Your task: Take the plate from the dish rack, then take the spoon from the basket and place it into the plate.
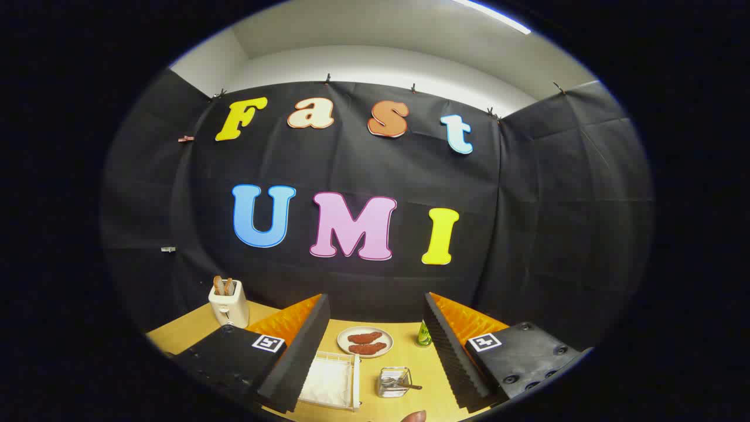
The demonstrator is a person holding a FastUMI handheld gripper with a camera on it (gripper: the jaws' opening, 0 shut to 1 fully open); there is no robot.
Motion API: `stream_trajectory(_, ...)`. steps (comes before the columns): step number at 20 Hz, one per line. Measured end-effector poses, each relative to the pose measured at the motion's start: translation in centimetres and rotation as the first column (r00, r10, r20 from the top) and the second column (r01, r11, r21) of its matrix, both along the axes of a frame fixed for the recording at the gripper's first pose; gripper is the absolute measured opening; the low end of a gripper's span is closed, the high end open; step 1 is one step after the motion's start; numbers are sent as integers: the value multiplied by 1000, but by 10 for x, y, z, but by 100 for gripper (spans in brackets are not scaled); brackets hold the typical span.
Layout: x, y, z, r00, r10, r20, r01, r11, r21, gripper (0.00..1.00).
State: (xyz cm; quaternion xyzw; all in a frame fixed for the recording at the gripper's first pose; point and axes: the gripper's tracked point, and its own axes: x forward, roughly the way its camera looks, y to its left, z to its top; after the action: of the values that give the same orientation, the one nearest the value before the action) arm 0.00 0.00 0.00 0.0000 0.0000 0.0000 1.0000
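My gripper (375,305) is open and held high above the wooden table (404,357), with nothing between its wide-spread fingers. Down between the fingers lies a white dish rack (355,380) close to the left finger, holding what looks like a white plate (325,384). Just right of the rack stands a small clear basket (394,382) with a spoon (403,384) in it, its handle sticking out to the right.
Beyond the rack sits a plate with two brown pieces of food (364,342). A green can (424,334) stands by the right finger. A white toaster (228,306) with toast is at the far left. A fingertip (413,417) shows at the near edge.
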Motion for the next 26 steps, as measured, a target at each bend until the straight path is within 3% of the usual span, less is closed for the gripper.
stream_trajectory(9, 0, 3, -22, 998, -19, -53, 19, 1000, 0, 98)
stream_trajectory(18, 5, 49, -42, 984, 96, -151, -90, 995, 45, 97)
stream_trajectory(22, 18, 89, -86, 904, 205, -375, -173, 978, 117, 98)
stream_trajectory(26, 39, 124, -145, 754, 272, -598, -194, 962, 193, 97)
